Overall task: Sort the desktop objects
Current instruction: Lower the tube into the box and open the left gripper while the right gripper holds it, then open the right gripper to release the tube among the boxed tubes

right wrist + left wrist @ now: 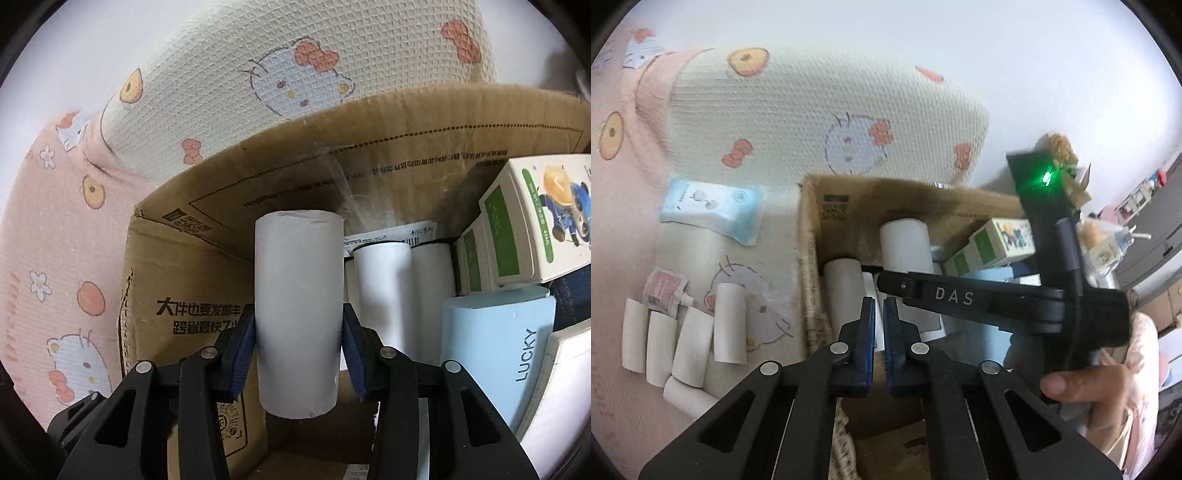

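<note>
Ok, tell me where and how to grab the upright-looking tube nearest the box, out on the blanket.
Take the cardboard tube across its middle, coming from above with the fingers on its two long curved sides. It lies flat at the end of the row, its box-facing side free and its other side close to the next tube.

The left gripper [879, 317] points downward, jaws closed and empty, while the right gripper [298, 350] clamps something (pads pressing both sides).

Matt paper tube [297, 314], rough cardboard box [192, 295], seemingly woven cloth [207, 92]
</note>
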`<state>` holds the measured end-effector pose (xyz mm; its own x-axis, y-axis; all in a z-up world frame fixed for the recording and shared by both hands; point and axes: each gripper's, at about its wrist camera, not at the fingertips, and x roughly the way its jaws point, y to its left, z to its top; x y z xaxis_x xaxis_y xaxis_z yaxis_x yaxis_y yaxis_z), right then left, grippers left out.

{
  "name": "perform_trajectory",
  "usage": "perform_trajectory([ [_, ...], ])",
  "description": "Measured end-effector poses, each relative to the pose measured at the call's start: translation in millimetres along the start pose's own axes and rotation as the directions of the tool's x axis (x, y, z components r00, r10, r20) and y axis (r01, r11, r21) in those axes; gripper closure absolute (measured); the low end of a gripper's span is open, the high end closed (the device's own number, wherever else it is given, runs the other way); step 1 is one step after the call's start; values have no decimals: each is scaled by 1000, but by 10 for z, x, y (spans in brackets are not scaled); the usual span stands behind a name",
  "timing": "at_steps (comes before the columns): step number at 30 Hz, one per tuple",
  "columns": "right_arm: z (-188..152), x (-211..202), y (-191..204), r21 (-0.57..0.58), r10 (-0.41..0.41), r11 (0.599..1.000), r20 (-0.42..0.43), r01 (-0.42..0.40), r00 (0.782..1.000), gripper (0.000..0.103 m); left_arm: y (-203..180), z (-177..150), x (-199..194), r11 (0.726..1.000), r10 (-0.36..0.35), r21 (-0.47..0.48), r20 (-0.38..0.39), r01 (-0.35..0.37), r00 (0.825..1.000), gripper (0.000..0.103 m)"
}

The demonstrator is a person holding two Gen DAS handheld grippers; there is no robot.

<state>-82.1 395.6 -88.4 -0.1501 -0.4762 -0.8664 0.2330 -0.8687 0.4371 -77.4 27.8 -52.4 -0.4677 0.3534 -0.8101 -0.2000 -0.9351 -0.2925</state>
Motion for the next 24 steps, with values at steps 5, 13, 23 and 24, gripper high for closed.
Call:
perform_trajectory([
  [5,16,71,168,-32,-49,998,3,49,999,62,116,48,-173,999,-23,-35,78,26,997,98],
  [13,-31,170,383,-140,-170,976,1,169,985,62,230,288,-112,990,-119,-63,79,124,990,98],
  [23,16,341,243,-95,-163,984,-107,153,981,62,124,416,317,981,-191,-46,-110,187,975,98],
  [24,22,336,224,-83,-157,985,-105,149,982,62,112,429,366,983,-182,-41,-124,179,975,98],
])
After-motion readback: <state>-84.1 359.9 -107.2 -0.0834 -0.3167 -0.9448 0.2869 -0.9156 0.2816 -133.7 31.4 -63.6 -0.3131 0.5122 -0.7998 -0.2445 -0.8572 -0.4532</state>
